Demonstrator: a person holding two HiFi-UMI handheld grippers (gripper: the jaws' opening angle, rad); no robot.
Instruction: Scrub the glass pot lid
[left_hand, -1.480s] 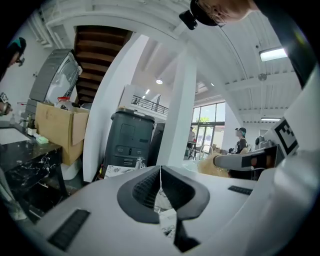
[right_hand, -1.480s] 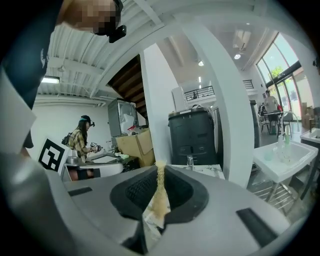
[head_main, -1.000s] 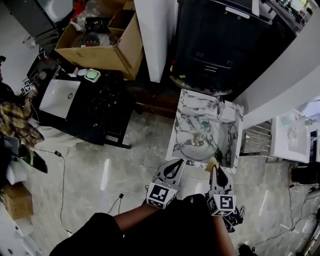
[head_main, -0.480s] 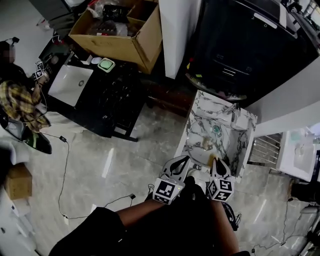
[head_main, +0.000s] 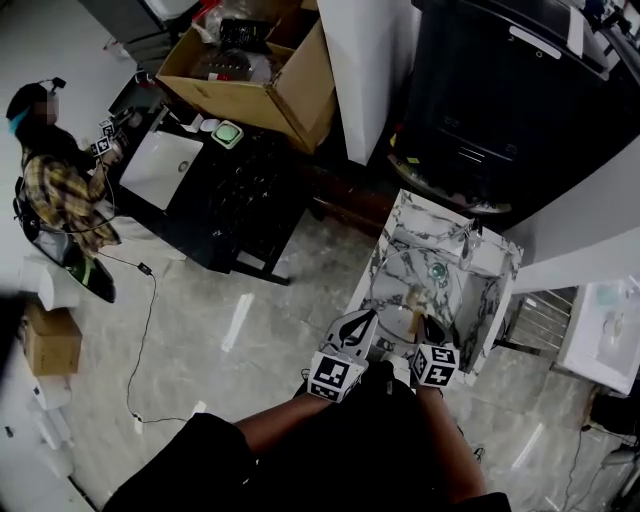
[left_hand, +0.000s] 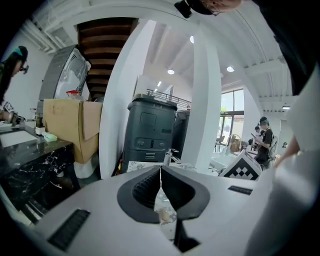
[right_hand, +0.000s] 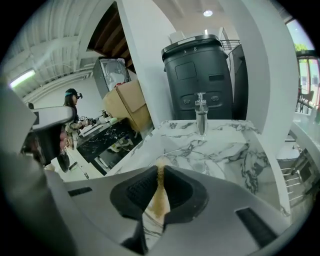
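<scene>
The glass pot lid (head_main: 400, 272) lies across the basin of a marble sink unit (head_main: 388, 240), its tan knob (head_main: 412, 297) near the middle. My left gripper (head_main: 365, 320) is at the lid's front left rim. Its jaws are pressed together (left_hand: 160, 169) with a thin pale edge between the tips, and the glass and knob (left_hand: 162, 215) show through the gap behind them. My right gripper (head_main: 430, 325) is at the lid's front right, shut (right_hand: 160, 167) on a tan sponge (right_hand: 159, 195). A curved stretch of lid rim (right_hand: 182, 149) shows just beyond it.
A chrome faucet (right_hand: 201, 115) stands at the back of the sink, with a large black bin (right_hand: 200, 75) behind it. Left of the sink are a white pillar (head_main: 360, 70), a cardboard box (head_main: 260, 75), a black counter (head_main: 235, 190) and a person (head_main: 55, 185). A metal rack (head_main: 530, 320) is at the right.
The view has swung, so the sink now sits further right in the head view. Both grippers stay at the sink's front edge. The right gripper has come in closer over the lid.
</scene>
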